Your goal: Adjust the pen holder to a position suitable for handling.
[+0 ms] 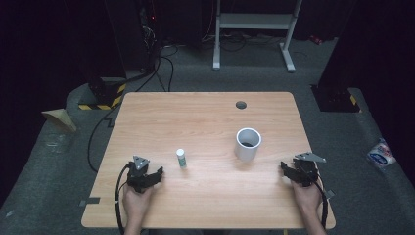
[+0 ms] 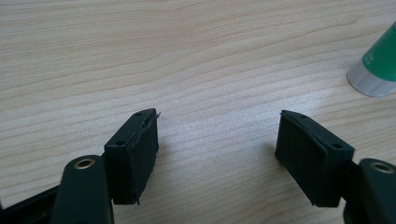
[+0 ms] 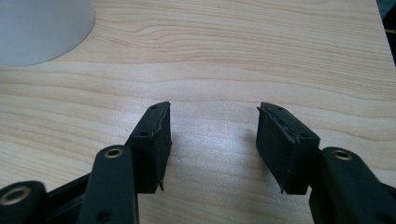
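Nothing looks started: our left gripper [image 1: 157, 173] and right gripper [image 1: 284, 168] sit wide apart and empty near the table's [image 1: 205, 112] front edge, glue stick [image 1: 181, 158] and cup [image 1: 247, 144] untouched.

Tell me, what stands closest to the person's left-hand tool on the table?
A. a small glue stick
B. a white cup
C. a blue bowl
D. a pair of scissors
A: the small glue stick stands just right of the left tool, while the white cup is farther off, nearer the right tool.

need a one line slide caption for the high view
Wooden table with a glue stick and white cup; left gripper and right gripper open and resting near the front edge.
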### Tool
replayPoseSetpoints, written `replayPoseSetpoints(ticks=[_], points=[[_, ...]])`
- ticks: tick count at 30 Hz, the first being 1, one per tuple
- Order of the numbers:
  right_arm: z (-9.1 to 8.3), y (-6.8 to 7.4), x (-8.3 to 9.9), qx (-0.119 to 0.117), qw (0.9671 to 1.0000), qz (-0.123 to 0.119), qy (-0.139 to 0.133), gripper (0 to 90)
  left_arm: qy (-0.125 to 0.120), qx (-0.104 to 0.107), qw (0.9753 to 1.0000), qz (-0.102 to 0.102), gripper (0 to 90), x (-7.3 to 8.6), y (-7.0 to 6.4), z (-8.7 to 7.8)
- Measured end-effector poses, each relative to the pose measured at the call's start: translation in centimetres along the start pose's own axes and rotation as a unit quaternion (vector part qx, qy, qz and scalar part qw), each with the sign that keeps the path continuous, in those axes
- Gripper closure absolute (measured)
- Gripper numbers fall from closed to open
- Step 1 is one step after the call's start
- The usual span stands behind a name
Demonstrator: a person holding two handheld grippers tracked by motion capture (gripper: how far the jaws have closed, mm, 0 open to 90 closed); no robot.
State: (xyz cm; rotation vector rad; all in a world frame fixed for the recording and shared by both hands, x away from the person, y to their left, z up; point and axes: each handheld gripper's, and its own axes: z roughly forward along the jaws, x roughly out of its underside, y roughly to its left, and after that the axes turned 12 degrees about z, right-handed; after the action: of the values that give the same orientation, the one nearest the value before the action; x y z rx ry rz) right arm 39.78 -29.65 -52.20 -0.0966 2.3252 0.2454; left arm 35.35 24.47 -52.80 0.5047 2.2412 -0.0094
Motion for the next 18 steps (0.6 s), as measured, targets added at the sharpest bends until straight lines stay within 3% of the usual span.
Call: replayPoseSetpoints(ticks=[11,18], points=[[-0.6,-0.2,0.1,-0.01,0.9999,0.011,-0.007,47.1,0.0,0.0,1.0,0.0,29.8,0.0,0.0,0.0],[-1.5,-0.1,-0.3,-0.043,0.9983,0.012,-0.038,44.7,-0.001,-0.001,1.0,0.0,29.8,0.0,0.0,0.0]])
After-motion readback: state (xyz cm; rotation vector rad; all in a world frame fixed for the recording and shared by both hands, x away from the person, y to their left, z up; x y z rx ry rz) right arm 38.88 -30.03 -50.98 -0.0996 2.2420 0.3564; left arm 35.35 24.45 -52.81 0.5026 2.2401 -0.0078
